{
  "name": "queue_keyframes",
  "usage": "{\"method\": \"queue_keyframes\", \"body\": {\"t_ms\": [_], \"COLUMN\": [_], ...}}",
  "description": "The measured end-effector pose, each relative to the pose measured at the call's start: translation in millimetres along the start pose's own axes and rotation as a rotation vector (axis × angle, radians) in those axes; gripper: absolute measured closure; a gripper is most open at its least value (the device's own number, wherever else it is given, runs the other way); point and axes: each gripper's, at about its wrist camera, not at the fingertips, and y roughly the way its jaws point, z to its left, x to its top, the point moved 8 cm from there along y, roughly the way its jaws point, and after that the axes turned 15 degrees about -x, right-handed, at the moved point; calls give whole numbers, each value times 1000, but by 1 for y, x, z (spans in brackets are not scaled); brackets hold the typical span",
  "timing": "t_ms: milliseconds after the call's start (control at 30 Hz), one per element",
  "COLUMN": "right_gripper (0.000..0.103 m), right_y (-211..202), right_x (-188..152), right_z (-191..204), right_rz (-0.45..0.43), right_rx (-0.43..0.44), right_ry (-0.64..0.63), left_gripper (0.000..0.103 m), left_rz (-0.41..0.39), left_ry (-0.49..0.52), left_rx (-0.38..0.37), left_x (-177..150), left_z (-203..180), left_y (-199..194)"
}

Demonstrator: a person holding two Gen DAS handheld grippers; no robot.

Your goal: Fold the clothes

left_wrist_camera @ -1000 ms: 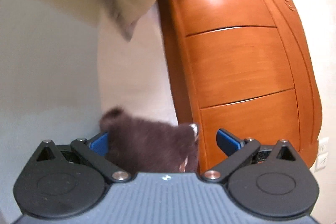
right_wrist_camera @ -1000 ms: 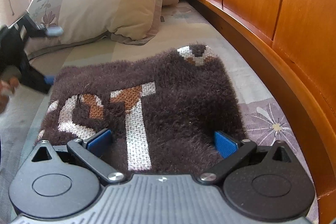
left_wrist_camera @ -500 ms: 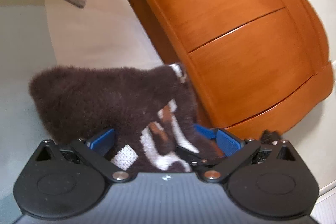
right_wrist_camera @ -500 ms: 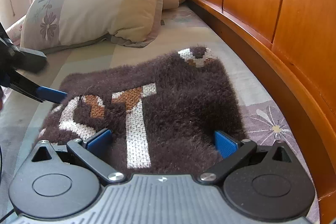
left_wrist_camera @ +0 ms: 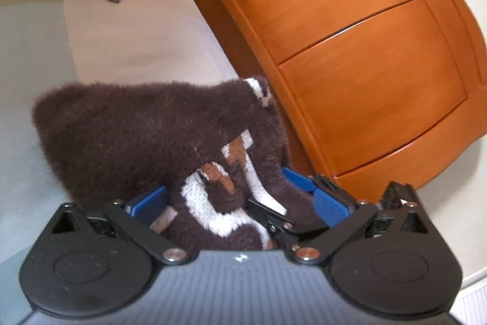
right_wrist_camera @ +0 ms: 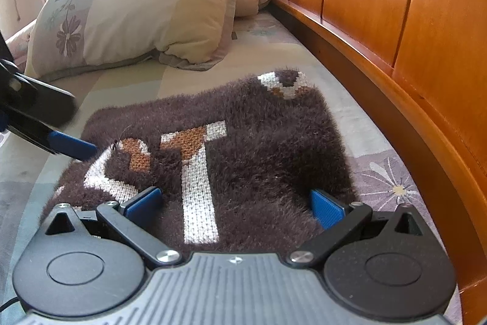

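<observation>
Now your left gripper [left_wrist_camera: 240, 203] has swung onto the folded sweater [right_wrist_camera: 243, 148], both grippers gaping wide, fold apparently complete.

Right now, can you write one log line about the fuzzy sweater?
task: fold clothes | sweater: flat on bed | left gripper: open, over sweater | right gripper: open, over sweater

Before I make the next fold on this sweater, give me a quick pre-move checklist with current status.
1. Left gripper open: ok.
2. Right gripper open: ok.
3. Sweater lies flat on the bed: ok.
4. Either gripper has a hold on cloth: not ok, both are open over the sweater.
5. Grippers apart from each other: cannot tell, the right one's blue finger sits very near the left's.
6. Pillow apart from sweater: ok.
</observation>
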Motion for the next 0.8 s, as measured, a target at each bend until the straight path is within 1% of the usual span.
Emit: {"method": "queue_keyframes", "body": {"t_ms": [33,133,200,267,333,367,467,500,567,633,700,733,800], "right_gripper": [0,0,0,0,0,0,0,0,0,0,0,0,0], "right_y": [0,-2,-5,-5,-4,0,18,29,54,77,85,85,81], "right_x": [0,5,11,24,43,52,76,77,75,64,65,67,71], "right_z": [0,1,4,9,17,22,38,40,41,34,22,21,23], "right_rz": [4,27,47,49,18,9,-8,8,68,122,127,134,157], "right_rx": [3,-3,-10,-6,-1,1,-1,-11,-36,-47,-39,-38,-43], "right_ry": [-3,-17,-31,-55,-76,-84,-109,-114,-123,-103,-18,-2,-7], "left_gripper": [1,1,1,1,1,1,1,1,1,1,1,1,1], "left_rz": [-1,-9,-10,7,29,35,15,3,-24,-46,-68,-76,-82], "left_ry": [14,128,210,265,313,329,339,346,370,397,418,426,434], "left_rx": [32,204,310,369,416,428,408,403,402,413,417,412,391], "left_x": [-2,-21,-42,-66,-90,-100,-121,-123,-127,-130,-136,-139,-145], "left_z": [0,7,14,22,29,31,34,35,32,27,21,18,12], "left_y": [-12,-58,-88,-108,-125,-132,-143,-142,-140,-143,-152,-154,-159]}}
